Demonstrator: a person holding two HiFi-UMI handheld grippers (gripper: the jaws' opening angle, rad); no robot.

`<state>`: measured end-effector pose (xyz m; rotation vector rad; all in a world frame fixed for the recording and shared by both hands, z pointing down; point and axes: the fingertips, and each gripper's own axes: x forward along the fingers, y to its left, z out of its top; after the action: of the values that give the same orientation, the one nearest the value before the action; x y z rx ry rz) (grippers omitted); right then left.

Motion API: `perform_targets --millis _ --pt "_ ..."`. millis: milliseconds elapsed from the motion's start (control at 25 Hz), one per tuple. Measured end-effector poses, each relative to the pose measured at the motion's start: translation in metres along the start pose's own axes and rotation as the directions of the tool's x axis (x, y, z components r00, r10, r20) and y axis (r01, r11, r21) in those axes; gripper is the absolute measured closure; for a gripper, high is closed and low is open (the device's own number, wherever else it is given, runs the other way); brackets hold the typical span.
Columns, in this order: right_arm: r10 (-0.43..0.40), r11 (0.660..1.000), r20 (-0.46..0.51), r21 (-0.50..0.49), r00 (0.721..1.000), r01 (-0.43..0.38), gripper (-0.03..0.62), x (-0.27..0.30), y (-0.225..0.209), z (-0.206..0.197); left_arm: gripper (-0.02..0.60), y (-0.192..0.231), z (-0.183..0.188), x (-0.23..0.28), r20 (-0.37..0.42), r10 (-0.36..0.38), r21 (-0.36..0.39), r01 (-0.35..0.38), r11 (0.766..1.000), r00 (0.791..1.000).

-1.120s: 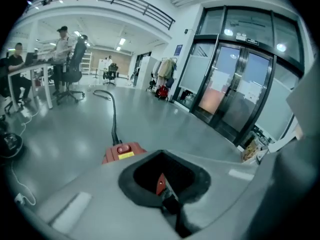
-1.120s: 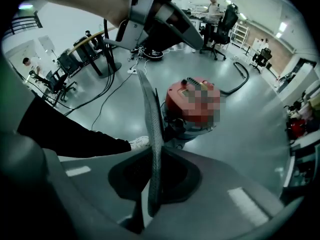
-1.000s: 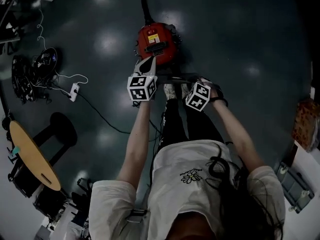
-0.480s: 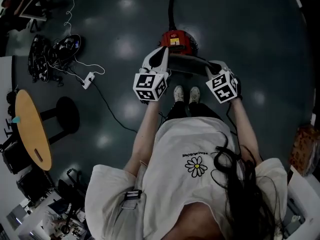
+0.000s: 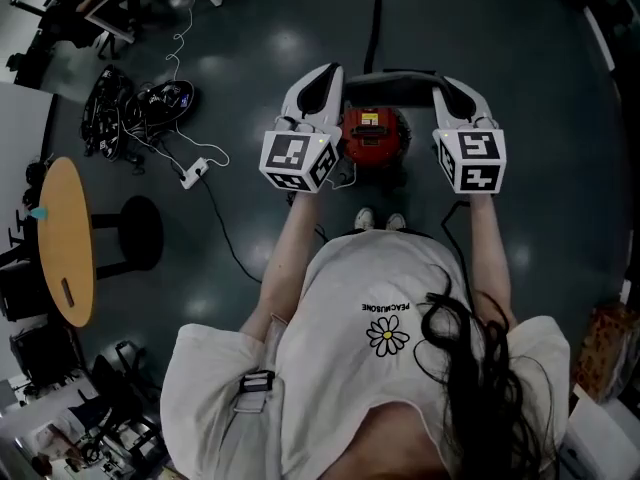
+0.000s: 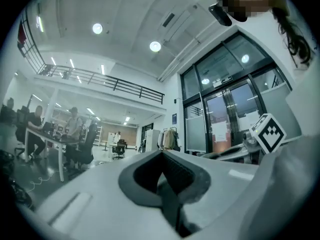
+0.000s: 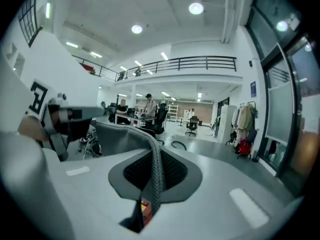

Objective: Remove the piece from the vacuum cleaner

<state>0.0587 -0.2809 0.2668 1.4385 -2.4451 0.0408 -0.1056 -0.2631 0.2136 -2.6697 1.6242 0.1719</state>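
So right now both grippers are clamped shut on the same thing: the left gripper (image 5: 328, 74) has its jaws pinched together on one end of the grey piece (image 5: 395, 75), and the right gripper (image 5: 448, 84) is closed on the other end. The right gripper view shows the woven grey band squeezed right in the seam of the pads. The piece hangs as a bridge from one set of tips to the other, and the red vacuum cleaner (image 5: 372, 135) sits on the floor below and between the two grippers. I can't tell from here if anything ties the piece to the machine. What could go wrong, imo: each grip is only a thin pinch near the tips, so if the hands drift apart or twist, one end could slip out and the piece would swing down off the other gripper onto the vacuum. And if it isn't fully free, pulling up could drag or tip the cleaner by its black hose (image 5: 376, 8), which runs away beyond the grippers. Count: two grippers, one grey piece, one vacuum cleaner, one hose.
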Motion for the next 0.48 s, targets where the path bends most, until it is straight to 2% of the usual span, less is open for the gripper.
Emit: perform_targets --millis 120,480 --pt "0.001 0.996 0.072 0.094 0.997 -0.007 0.554 -0.002 0.001 0.021 0.581 0.004 0.007 -0.007 0.019 0.007 0.016 -0.008 1.0 1.0" --pt "-0.013 0.994 0.125 0.114 0.992 -0.002 0.559 0.003 -0.001 0.03 0.581 0.007 0.015 -0.007 0.059 0.027 0.048 -0.03 0.998 0.998"
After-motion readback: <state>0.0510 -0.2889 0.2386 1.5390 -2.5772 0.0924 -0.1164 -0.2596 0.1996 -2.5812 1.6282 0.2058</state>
